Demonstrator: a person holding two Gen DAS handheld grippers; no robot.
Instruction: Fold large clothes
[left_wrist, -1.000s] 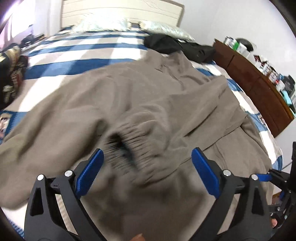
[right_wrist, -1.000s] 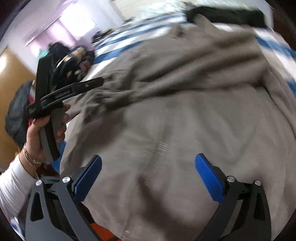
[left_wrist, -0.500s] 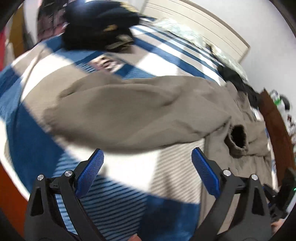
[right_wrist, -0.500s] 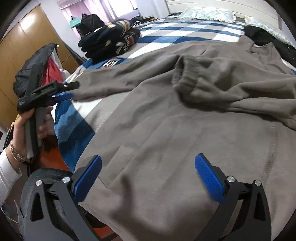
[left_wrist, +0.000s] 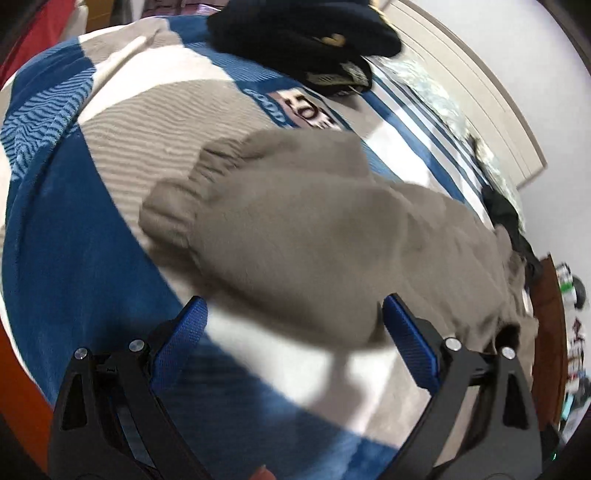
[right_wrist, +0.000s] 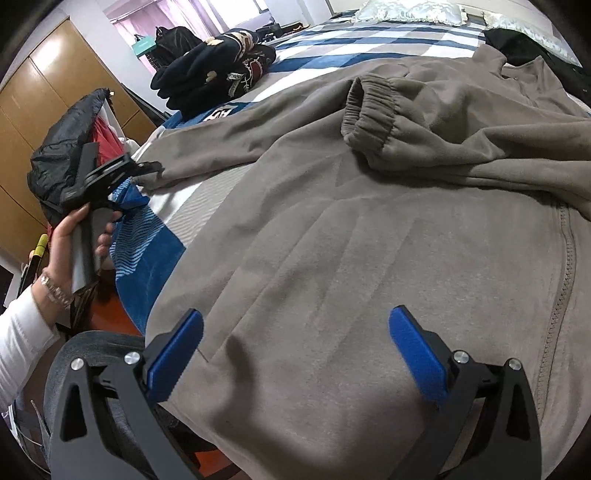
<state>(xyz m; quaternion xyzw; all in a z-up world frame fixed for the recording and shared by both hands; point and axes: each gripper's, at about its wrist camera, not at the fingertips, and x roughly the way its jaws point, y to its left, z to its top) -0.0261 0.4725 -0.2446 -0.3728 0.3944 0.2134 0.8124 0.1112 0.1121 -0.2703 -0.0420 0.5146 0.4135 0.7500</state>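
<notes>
A large grey-brown zip sweatshirt (right_wrist: 369, 229) lies spread on the bed. One sleeve is folded across the chest, its ribbed cuff (right_wrist: 369, 110) on top. The other sleeve (left_wrist: 314, 240) stretches out to the left over the blanket, its cuff (left_wrist: 177, 206) lying flat. My left gripper (left_wrist: 291, 332) is open and empty just above that sleeve; it also shows in the right wrist view (right_wrist: 107, 177), beside the sleeve's end. My right gripper (right_wrist: 295, 350) is open and empty over the sweatshirt's lower body near the hem.
The bed has a blue, white and grey striped blanket (left_wrist: 74, 258). A pile of dark clothes (right_wrist: 218, 70) sits at its left side, and black clothing (right_wrist: 532, 44) lies by the pillows. A wooden dresser (left_wrist: 550, 332) stands right, a wardrobe (right_wrist: 40, 96) left.
My left gripper has let go of the folded sleeve's cuff and swung left over the outstretched sleeve. My right gripper stays low over the hem.
</notes>
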